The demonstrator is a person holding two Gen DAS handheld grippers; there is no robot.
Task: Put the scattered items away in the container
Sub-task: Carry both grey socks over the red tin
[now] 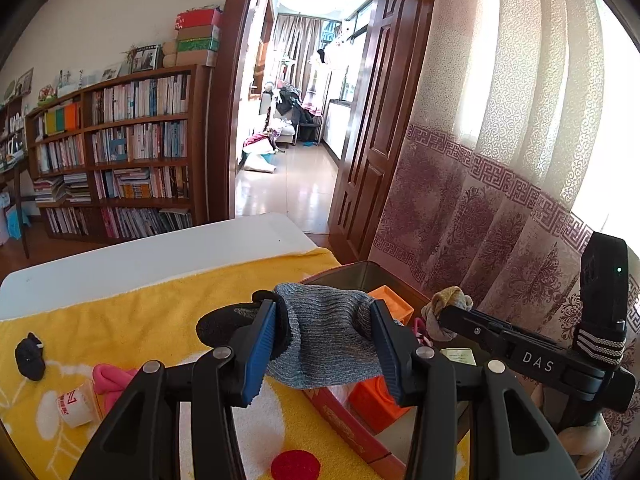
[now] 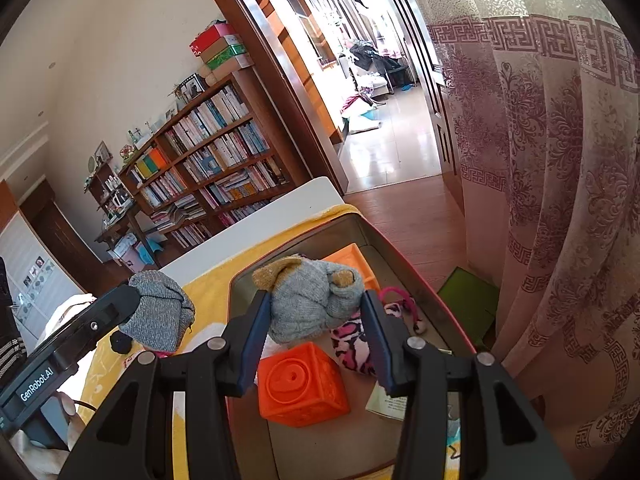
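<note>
The left gripper [image 1: 324, 332] holds a grey-and-black sock [image 1: 320, 340] at the red container's [image 1: 340, 420] edge; the right gripper [image 2: 314, 328] grips a grey-and-tan sock [image 2: 308, 300] above the container, over an orange cube [image 2: 302, 384].

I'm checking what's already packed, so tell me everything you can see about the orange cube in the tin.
The orange cube looks like soft moulded rubber or plastic, with raised relief patterns on its faces and a round ring with a small hole on the face turned to the camera. It sits slightly skewed on the floor of the container, near its front. A pink leopard-print item lies beside it; contact is unclear. The sock bundle in the right gripper hangs above it.
</note>
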